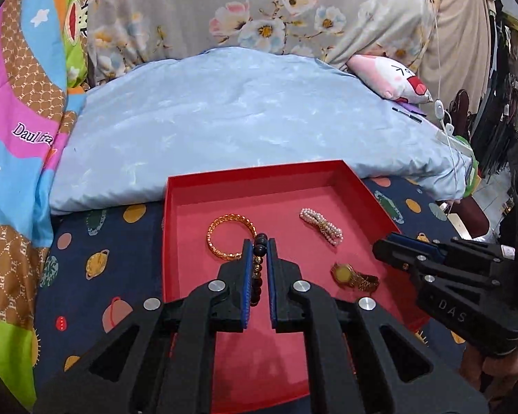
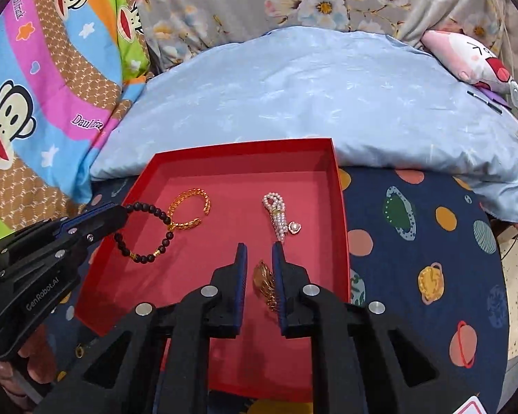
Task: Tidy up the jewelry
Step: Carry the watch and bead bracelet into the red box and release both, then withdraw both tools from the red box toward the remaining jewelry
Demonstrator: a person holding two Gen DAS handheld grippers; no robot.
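Two tongs hang over my red box (image 1: 255, 181) on the planet sheet (image 2: 414, 241): my left gripper (image 1: 259, 246) clenched on the dark bead bracelet (image 2: 145, 227), my right gripper (image 2: 259, 252) narrowed around the gold watch (image 1: 353, 276), contact unclear.

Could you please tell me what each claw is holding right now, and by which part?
The left claw is shut on the dark bead bracelet, pinching its bead strand at one side. The right claw has the gold watch by its band.
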